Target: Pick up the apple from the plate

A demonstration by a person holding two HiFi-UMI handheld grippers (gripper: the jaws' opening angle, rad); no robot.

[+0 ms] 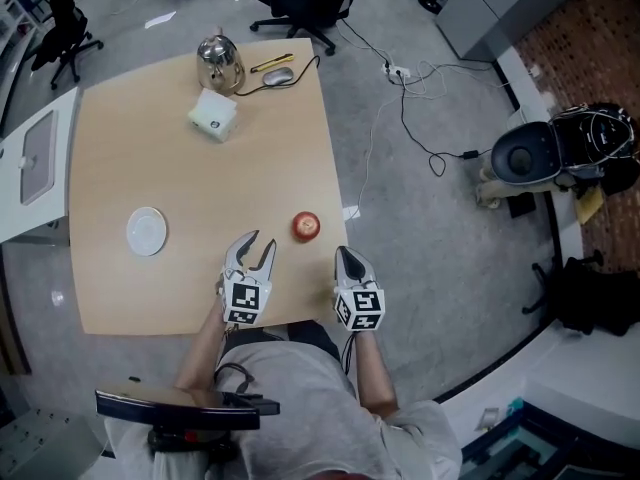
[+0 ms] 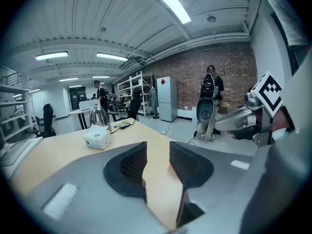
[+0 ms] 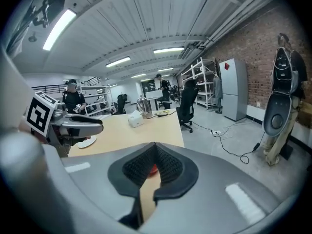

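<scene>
The plate (image 1: 147, 231), left of centre, is bare. At lower centre my left gripper (image 1: 259, 242) is partly spread and empty. The apple (image 1: 306, 226) lies on the table (image 1: 120, 298) just to its right, so I'd widen, straddle it and squeeze gently. Further right, my right gripper (image 1: 346, 256) is pressed together, empty.

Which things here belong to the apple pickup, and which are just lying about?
Job: apple, resting on the table; empty plate; left gripper; right gripper.
Lying about: kettle; white box; mouse; yellow pen.
</scene>
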